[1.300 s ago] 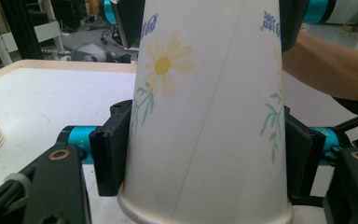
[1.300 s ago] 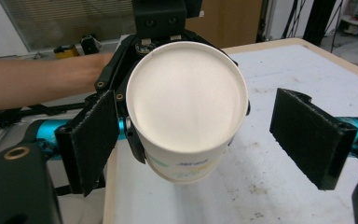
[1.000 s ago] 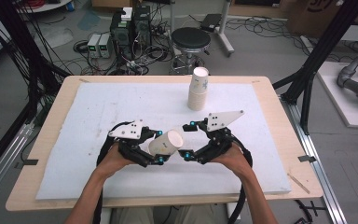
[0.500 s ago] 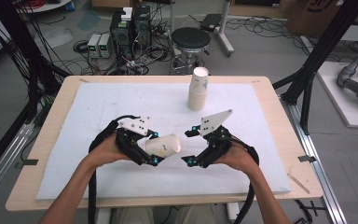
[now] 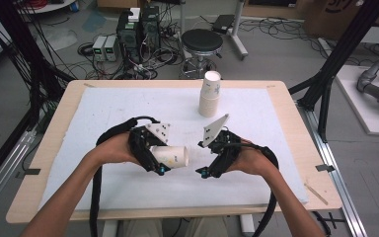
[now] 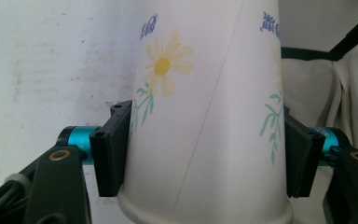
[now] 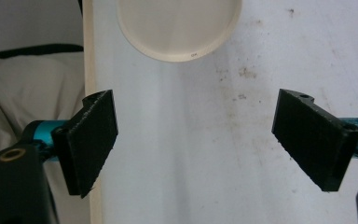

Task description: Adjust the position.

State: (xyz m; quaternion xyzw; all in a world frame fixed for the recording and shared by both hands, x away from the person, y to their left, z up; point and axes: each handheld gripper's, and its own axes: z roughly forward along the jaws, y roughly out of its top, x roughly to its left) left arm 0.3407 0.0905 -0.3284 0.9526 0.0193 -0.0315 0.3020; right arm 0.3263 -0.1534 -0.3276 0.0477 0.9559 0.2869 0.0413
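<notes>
Left gripper: its two black jaws pinch the paper cup from both sides; in the left gripper view the pads press on the cup wall just above the wide rim
Paper cup: lies on its side between the left jaws, held above the white mat; its closed base points toward the right gripper; in the left gripper view a yellow flower print shows on its wall
Right gripper: jaws spread wide, nothing between them; it stands just beside the cup's base, apart from it; in the right gripper view the round base of the cup shows ahead of the open jaws, beyond their tips
Cup stack: upright on the mat at the far side, well apart from both grippers
Table: wooden edge around the mat
</notes>
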